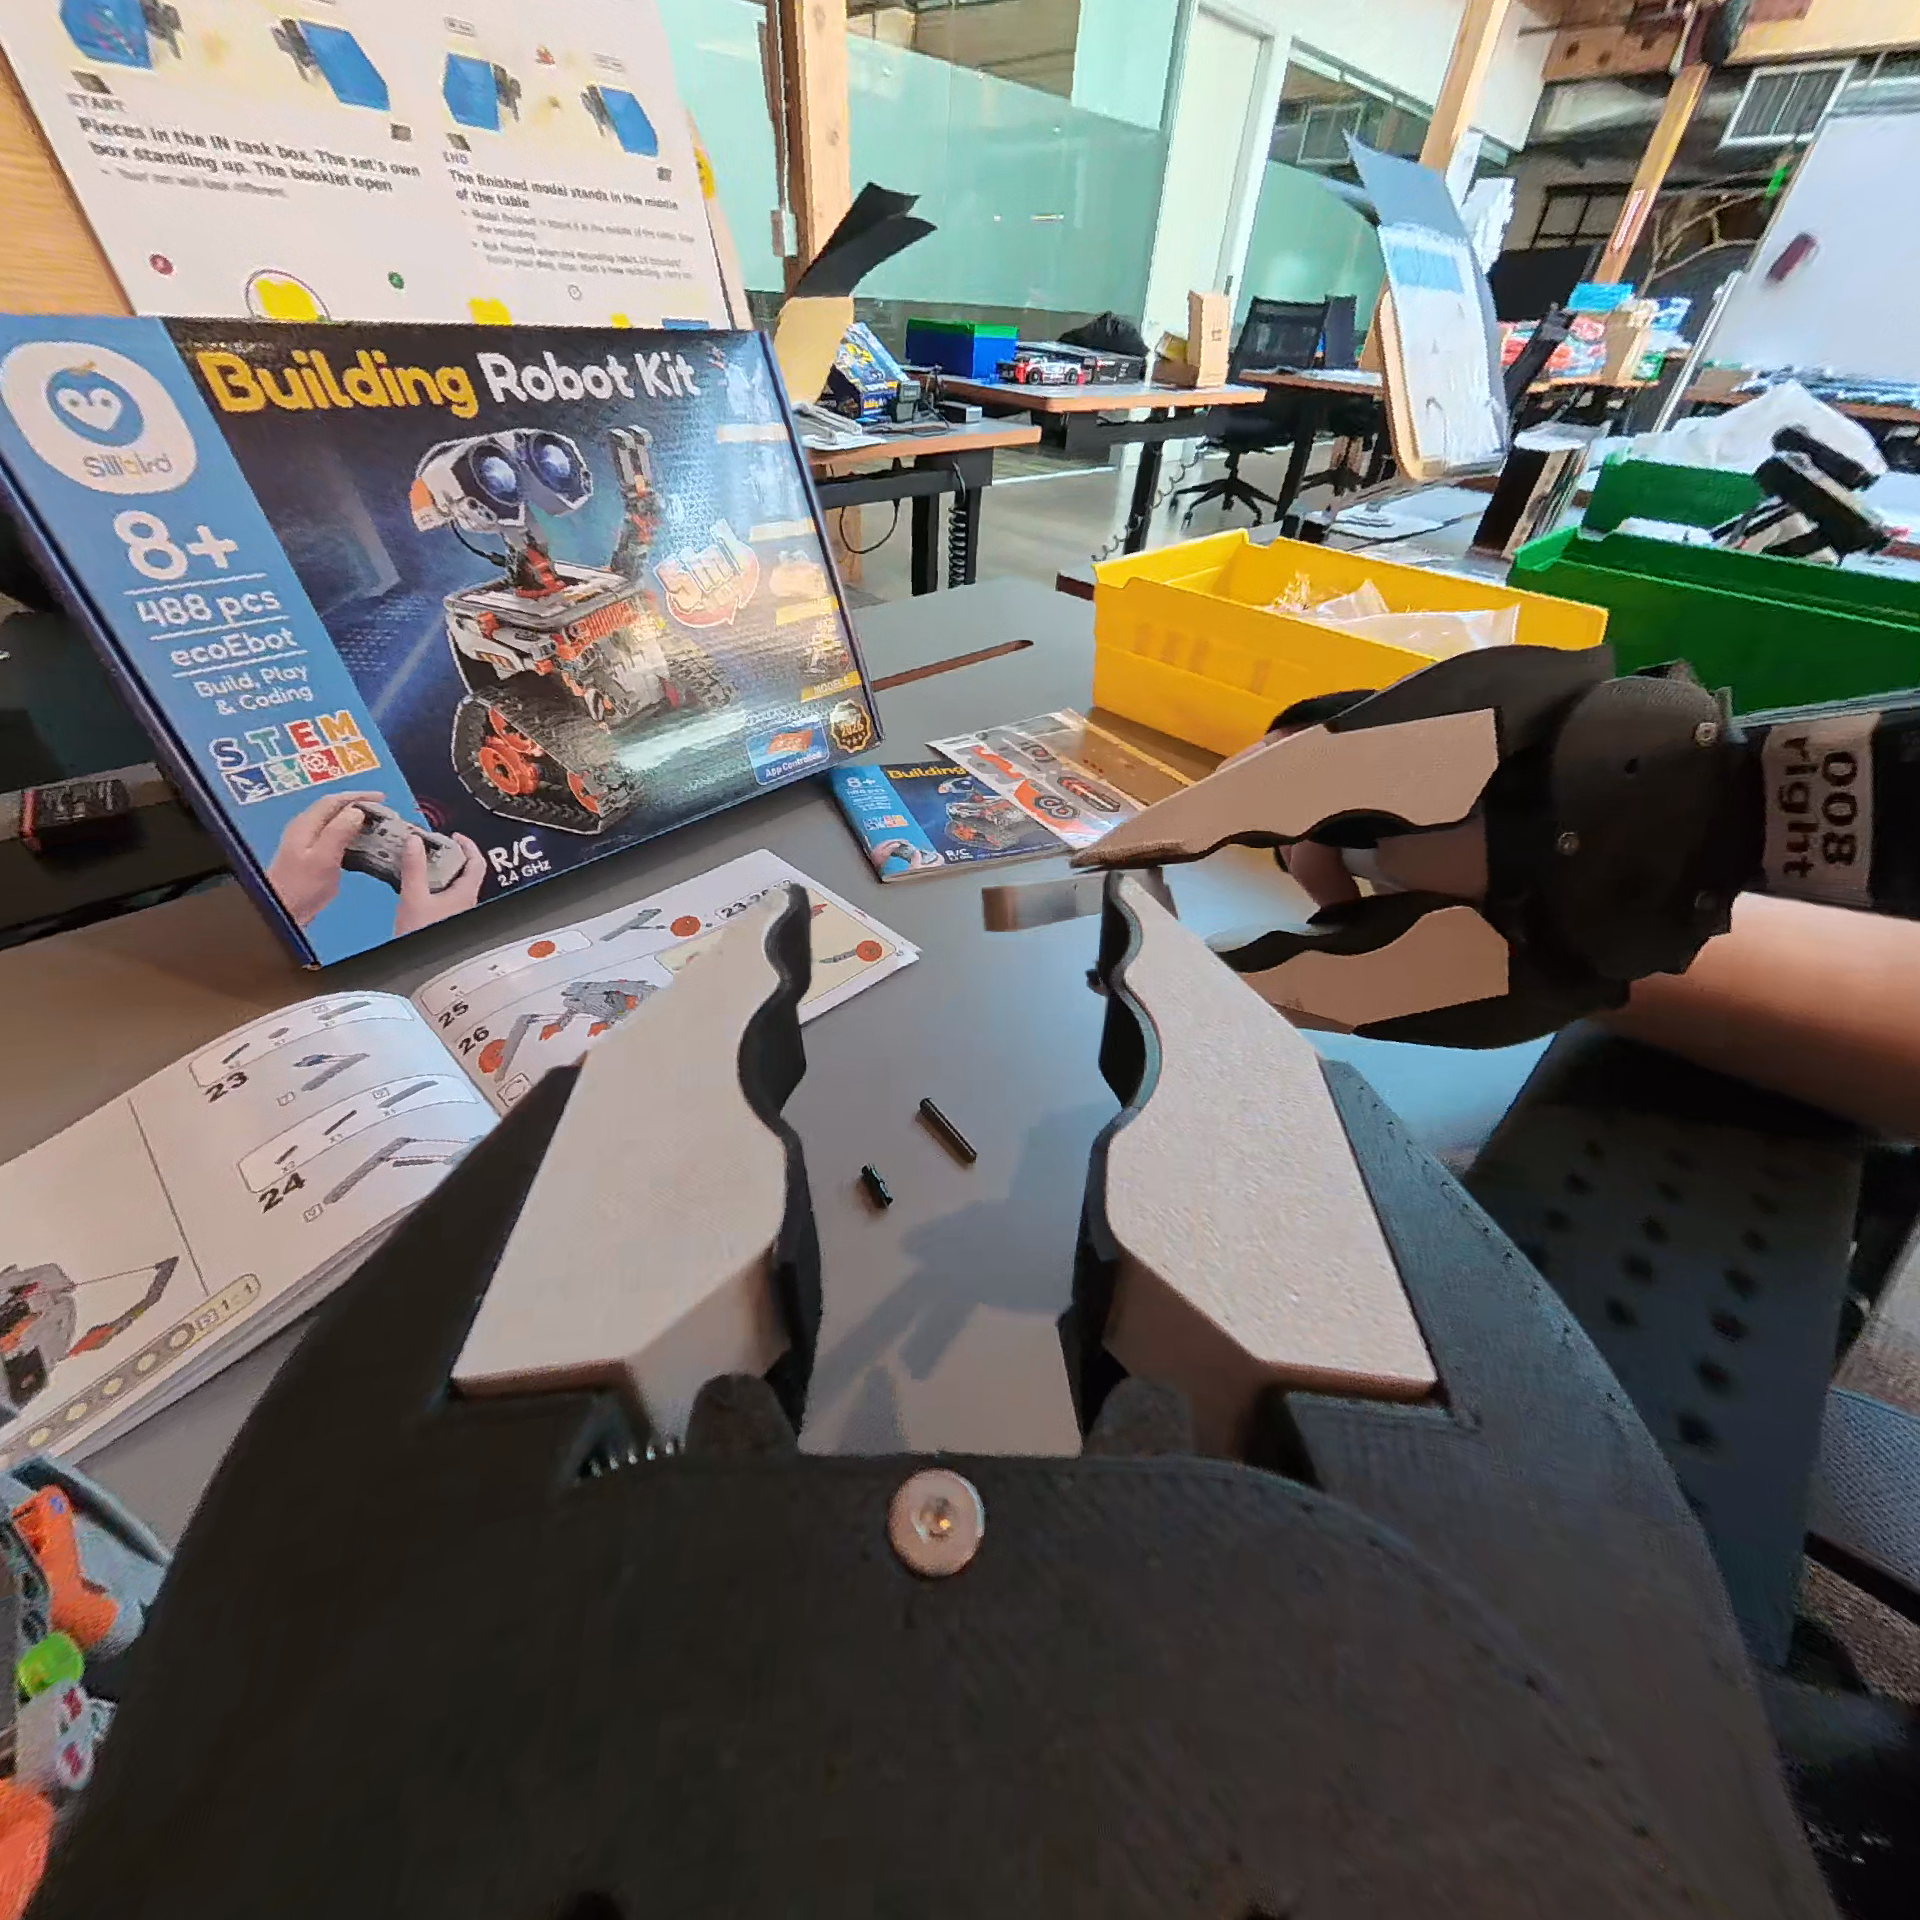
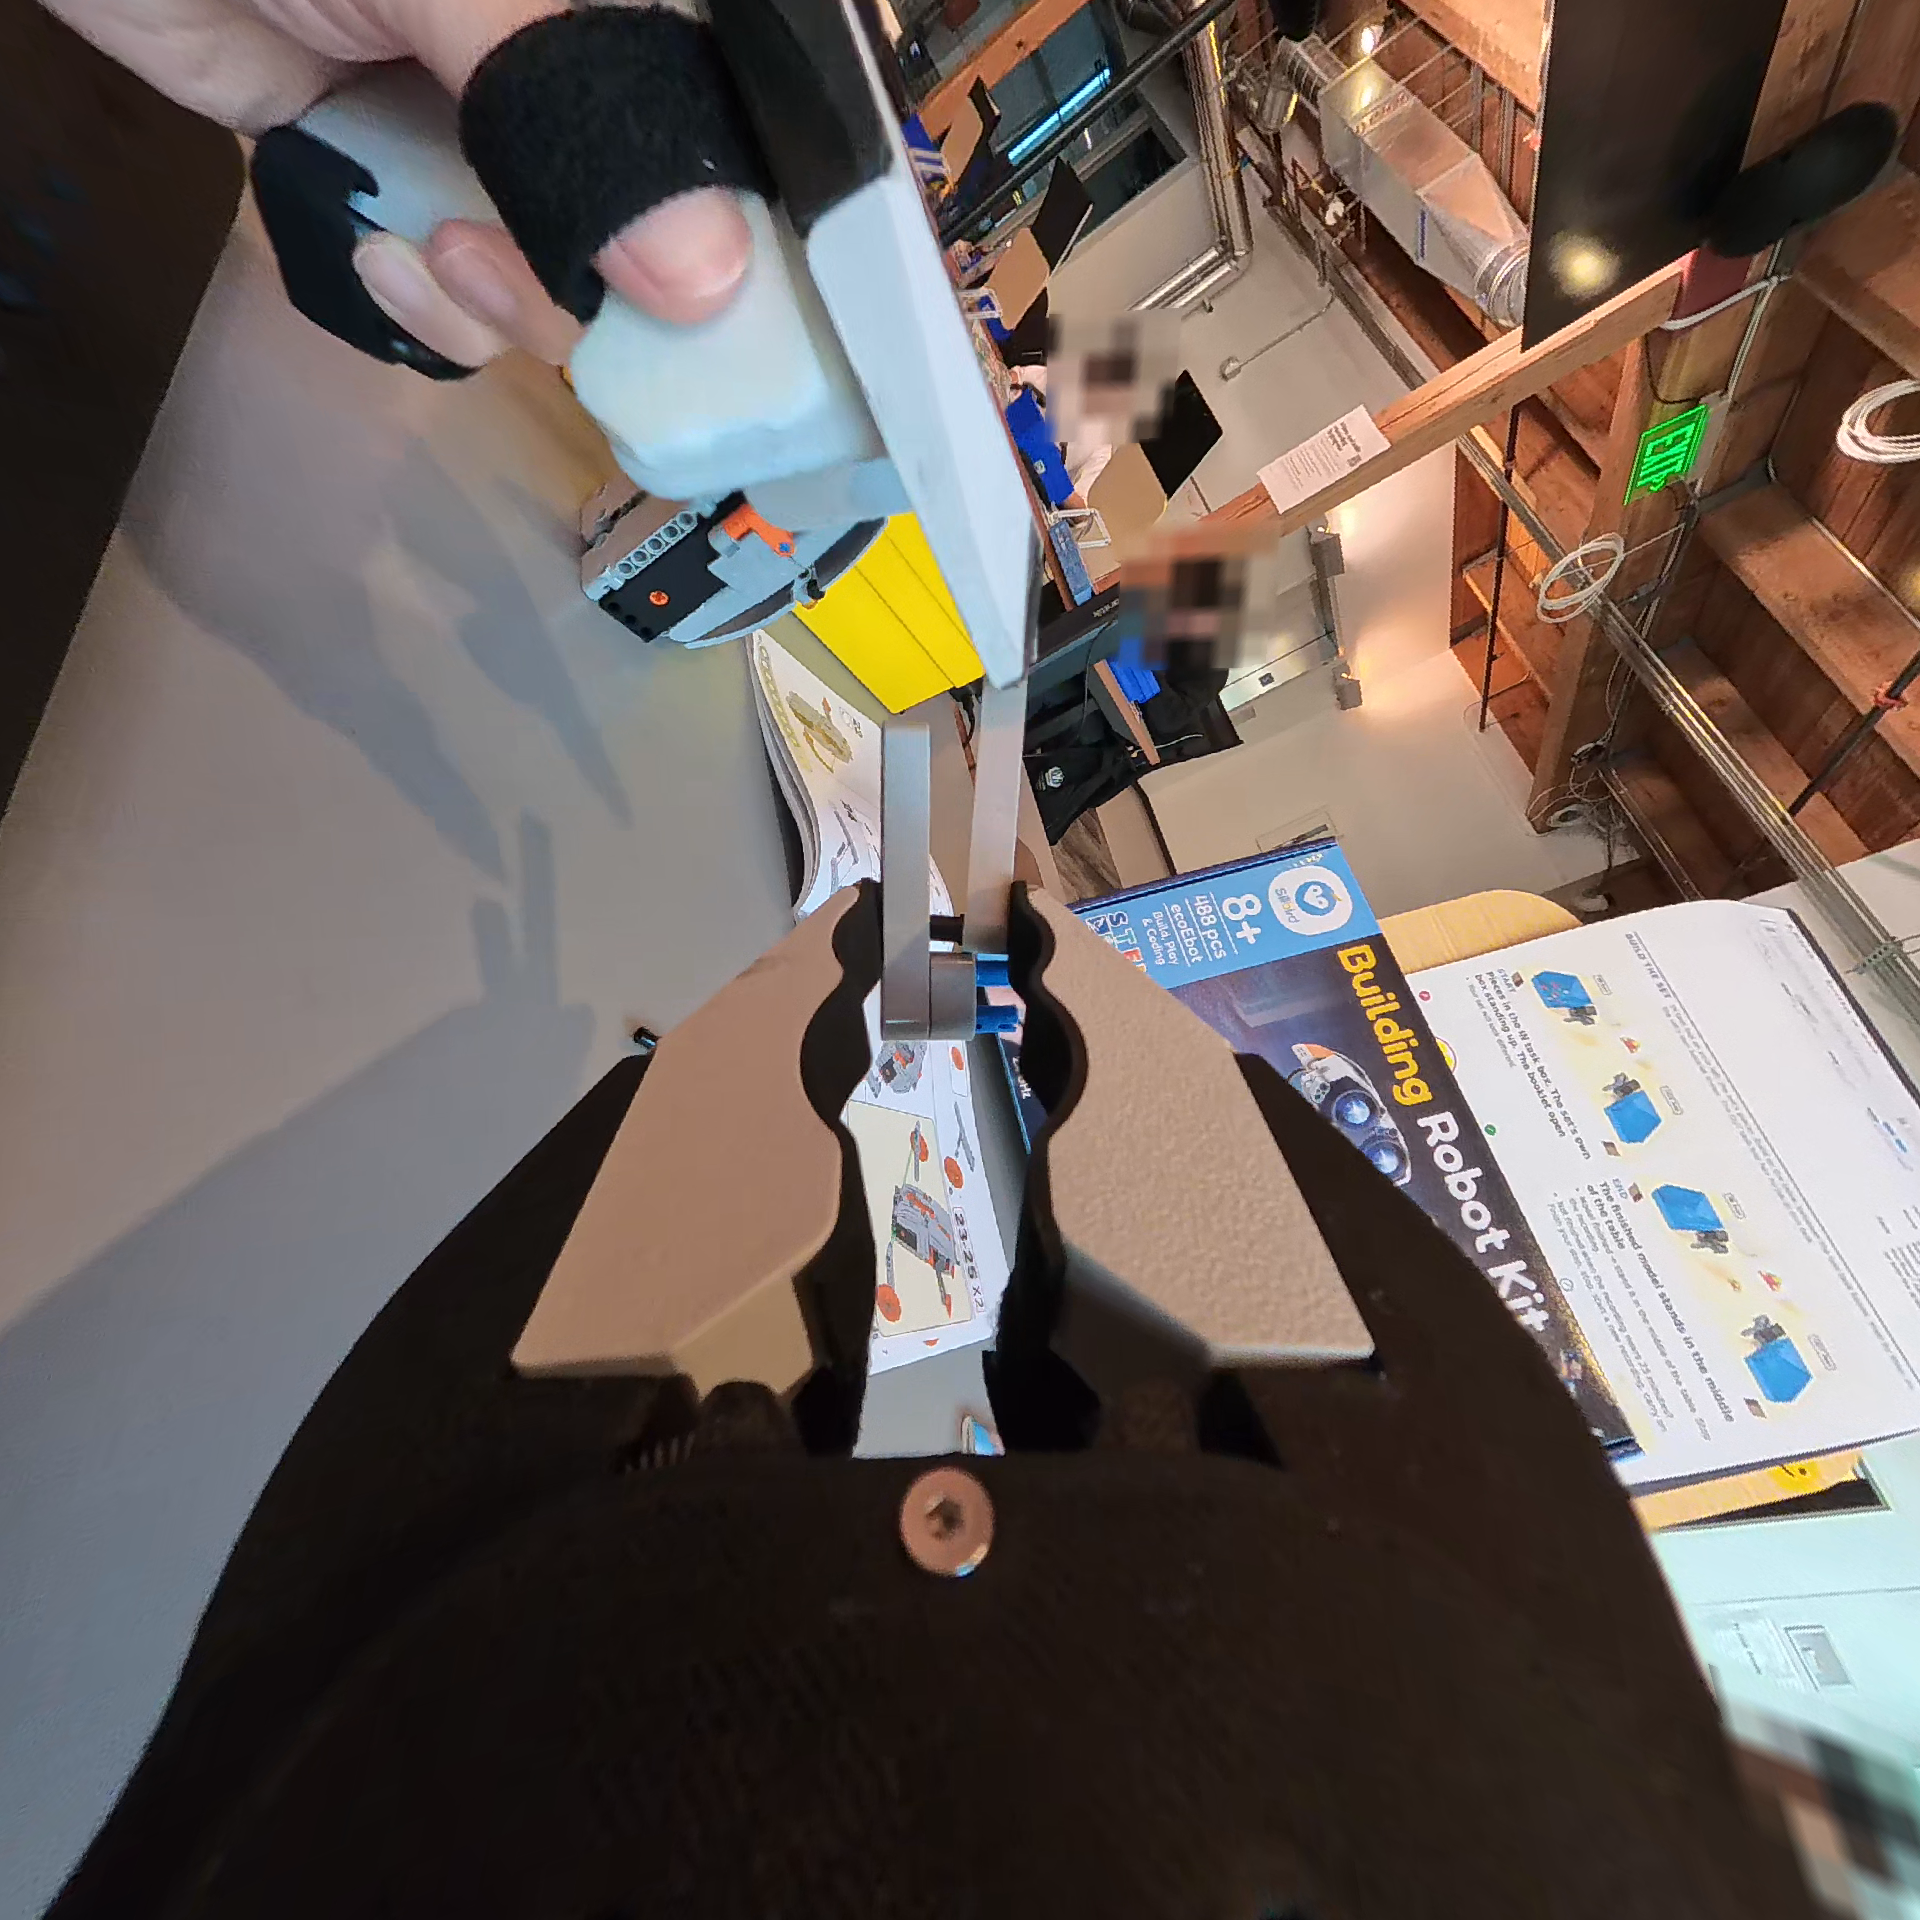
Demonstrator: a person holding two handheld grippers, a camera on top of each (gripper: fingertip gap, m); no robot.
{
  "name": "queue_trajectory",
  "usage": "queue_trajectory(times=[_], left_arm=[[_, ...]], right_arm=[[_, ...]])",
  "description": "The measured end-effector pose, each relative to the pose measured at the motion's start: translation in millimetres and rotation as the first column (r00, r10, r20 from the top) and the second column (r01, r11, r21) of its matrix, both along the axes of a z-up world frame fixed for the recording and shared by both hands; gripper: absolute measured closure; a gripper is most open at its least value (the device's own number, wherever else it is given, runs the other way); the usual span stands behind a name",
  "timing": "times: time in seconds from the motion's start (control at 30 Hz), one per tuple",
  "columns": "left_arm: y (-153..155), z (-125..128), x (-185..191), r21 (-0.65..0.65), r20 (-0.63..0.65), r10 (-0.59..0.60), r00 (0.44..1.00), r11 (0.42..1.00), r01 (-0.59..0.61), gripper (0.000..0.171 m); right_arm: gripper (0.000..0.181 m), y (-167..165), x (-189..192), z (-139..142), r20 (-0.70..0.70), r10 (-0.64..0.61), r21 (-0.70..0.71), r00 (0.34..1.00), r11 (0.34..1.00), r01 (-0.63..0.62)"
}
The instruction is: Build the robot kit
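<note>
While right gripper pinches grey beam assembly, blue pins, left gripper agape, empty.

You're in an open workshop-style office. Desks and chairs stand behind; timber beams and ducts run overhead.

Left claw agape, level; right claw rolled sideways, clamped.

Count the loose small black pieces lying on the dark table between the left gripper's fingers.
2. A longer black pin lies nearer the right finger, and a shorter black connector lies just below and left of it. Both sit apart on the table; the fingers may hide others.
</note>
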State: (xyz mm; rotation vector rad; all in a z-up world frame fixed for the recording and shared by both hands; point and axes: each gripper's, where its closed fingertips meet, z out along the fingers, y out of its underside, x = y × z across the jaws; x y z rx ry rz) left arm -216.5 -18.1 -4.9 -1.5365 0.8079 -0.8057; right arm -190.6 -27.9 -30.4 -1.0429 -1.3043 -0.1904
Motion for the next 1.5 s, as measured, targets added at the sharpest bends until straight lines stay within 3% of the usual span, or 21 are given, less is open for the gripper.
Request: queue_trajectory(times=[0.17,0.3,0.37,0.5,0.57,0.73,0.83,0.9,0.97,1.03,1.13,1.23,1.27,1.4,1.5], left_arm=[[6,-1,0,0.009,-0.028,0.026,0.999,1.000,-0.026,0.119],[16,9,-20,0.066,-0.024,0.124,0.992,0.990,-0.122,0.121],[16,16,-28,0.026,0.034,0.111,0.993,0.993,-0.112,0.119],[11,7,-27,0.043,-0.034,0.101,0.994,0.994,-0.099,0.120],[8,5,-25,0.049,-0.044,0.094,0.995,0.995,-0.092,0.127],[-4,3,-24,-0.022,-0.006,-0.003,1.000,1.000,0.003,0.171],[-11,17,-28,-0.003,0.032,-0.042,0.999,0.999,0.043,0.171],[-18,20,-23,0.027,-0.039,-0.094,0.995,0.995,0.095,0.171],[-20,16,-16,0.045,-0.139,-0.116,0.983,0.991,0.123,0.141],[-25,9,-8,0.012,-0.221,-0.185,0.958,0.981,0.192,0.136],[-41,-22,5,-0.200,-0.333,-0.384,0.862,0.921,0.333,0.135],[-43,-62,9,-0.393,-0.442,-0.497,0.747,0.856,0.337,0.143],[-46,-69,10,-0.452,-0.429,-0.542,0.723,0.821,0.348,0.152],[-57,-82,15,-0.650,-0.306,-0.670,0.676,0.666,0.366,0.159],[-61,-93,16,-0.712,-0.289,-0.704,0.649,0.611,0.346,0.163]], right_arm=[[0.159,0,1,1,0.009,-0.005,0.012,1.000,1.000,0.005],[0.159,4,4,-2,0.009,-0.014,-0.005,1.000,1.000,0.014],[0.159,4,4,-2,0.010,-0.013,-0.010,1.000,1.000,0.013],[0.159,2,1,-3,0.022,-0.009,0.000,1.000,1.000,0.009],[0.159,2,1,-4,0.028,-0.011,0.005,1.000,1.000,0.011],[0.159,2,2,-4,0.035,-0.009,0.013,0.999,1.000,0.008],[0.159,2,0,-8,0.043,0.003,-0.006,0.999,1.000,-0.003],[0.159,-1,-2,-12,0.051,0.032,-0.022,0.998,0.999,-0.030],[0.159,-3,-5,-17,0.073,0.054,-0.030,0.996,0.998,-0.052],[0.159,-11,-10,-24,0.113,0.111,-0.036,0.987,0.994,-0.107],[0.159,-14,-14,-34,0.167,0.130,-0.028,0.977,0.992,-0.127],[0.159,-19,-17,-40,0.205,0.158,-0.019,0.966,0.987,-0.158],[0.159,-21,-18,-42,0.223,0.171,-0.017,0.960,0.985,-0.172],[0.159,-25,-19,-50,0.302,0.175,0.031,0.937,0.981,-0.193],[0.159,-25,-20,-57,0.348,0.167,0.041,0.922,0.980,-0.193]])
